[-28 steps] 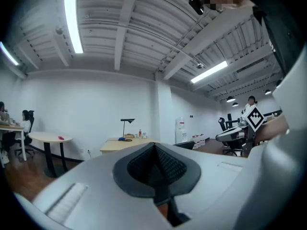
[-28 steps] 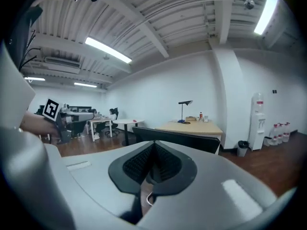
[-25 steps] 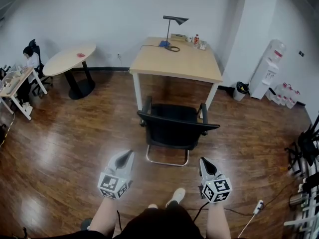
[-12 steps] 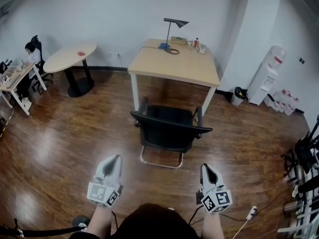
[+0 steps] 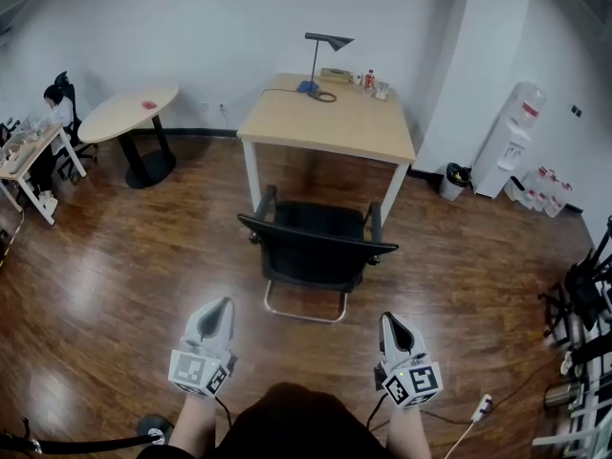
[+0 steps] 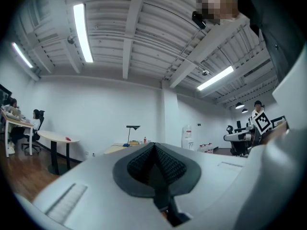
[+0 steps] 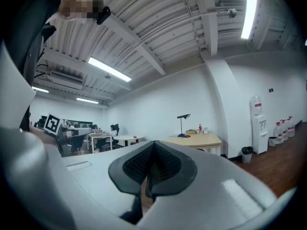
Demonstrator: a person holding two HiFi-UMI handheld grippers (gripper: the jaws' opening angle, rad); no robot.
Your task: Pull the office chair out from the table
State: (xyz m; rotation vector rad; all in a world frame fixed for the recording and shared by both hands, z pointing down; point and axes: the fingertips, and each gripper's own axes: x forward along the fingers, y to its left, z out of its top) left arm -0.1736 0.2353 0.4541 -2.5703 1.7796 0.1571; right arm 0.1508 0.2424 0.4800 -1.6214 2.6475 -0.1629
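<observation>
**Clearance and obstructions**

Bare brown wooden floor: open between the left claw, the right claw and the black mesh office chair, and on both chair flanks. Beyond the chair, close: square light-wood counter. Right edge: black equipment racks.

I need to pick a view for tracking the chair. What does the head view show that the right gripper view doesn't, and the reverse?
Head view only: the chair at the near side of the table, the floor, and the left gripper and right gripper, both short of the chair. Right gripper view only: a ceiling light, and that gripper's jaws up close, shut on nothing. Both: the table, lamp and water dispenser.
</observation>
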